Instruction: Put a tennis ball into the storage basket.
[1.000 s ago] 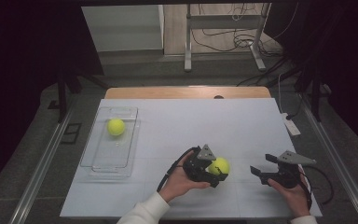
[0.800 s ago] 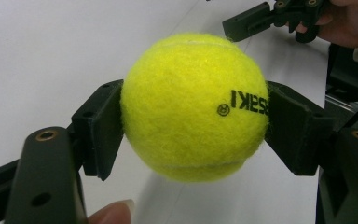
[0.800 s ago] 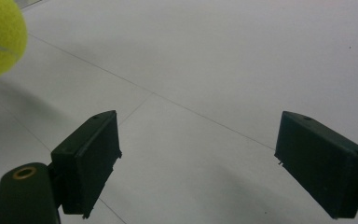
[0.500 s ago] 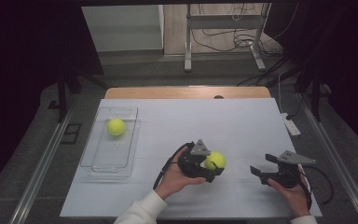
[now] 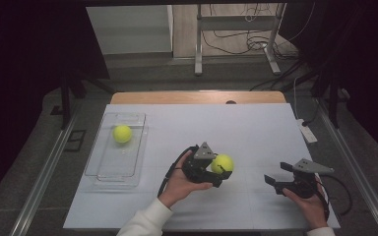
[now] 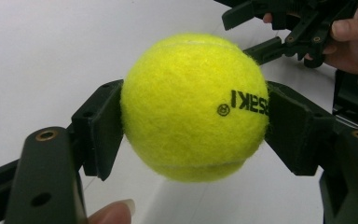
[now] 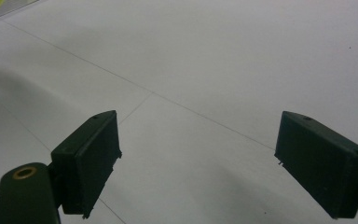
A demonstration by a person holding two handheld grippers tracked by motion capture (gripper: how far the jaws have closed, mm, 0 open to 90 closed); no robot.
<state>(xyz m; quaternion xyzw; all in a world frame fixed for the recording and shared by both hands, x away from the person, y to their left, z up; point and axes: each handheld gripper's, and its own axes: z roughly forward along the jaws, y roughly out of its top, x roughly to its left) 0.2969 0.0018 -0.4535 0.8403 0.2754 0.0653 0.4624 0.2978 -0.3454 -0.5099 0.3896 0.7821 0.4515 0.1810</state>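
Observation:
A yellow tennis ball is clamped between the two black pads of my left gripper, which is shut on it just above the white table. A second yellow tennis ball lies in the far end of a clear plastic tray at the table's left. My right gripper rests low near the front right, open, with only bare table surface between its pads. The right gripper and its hand also appear at the top right of the left gripper view.
A white power strip lies at the table's right edge. A wooden strip runs along the far edge, with a metal stand and cables on the floor behind. Dark rails flank the table on both sides.
My left gripper has drifted left and slightly away from me with the ball in it, lifting a little. The right gripper has stayed put.

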